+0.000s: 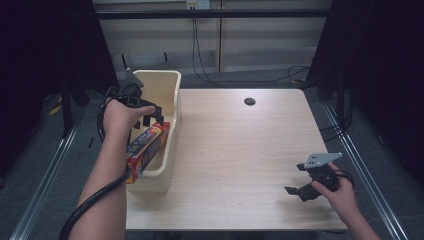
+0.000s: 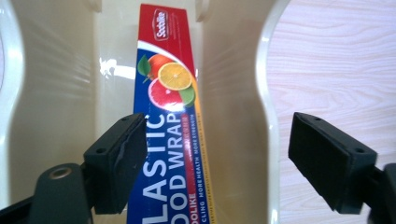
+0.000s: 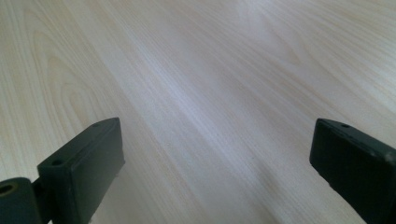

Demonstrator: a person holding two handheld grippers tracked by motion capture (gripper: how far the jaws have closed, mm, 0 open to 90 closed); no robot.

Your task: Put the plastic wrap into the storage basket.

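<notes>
While the plastic wrap box [image 2: 170, 121] leans inside the cream bin [image 1: 172, 82], left hand-held gripper [image 1: 150, 117] sits released over it; right hand-held gripper [image 1: 296, 191] hangs open above the desk [image 1: 240, 150].

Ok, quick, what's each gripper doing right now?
Left gripper: open above the plastic wrap box, which leans in the cream bin; pads not pressing it.
Right gripper: open, holding nothing, over the table.
</notes>
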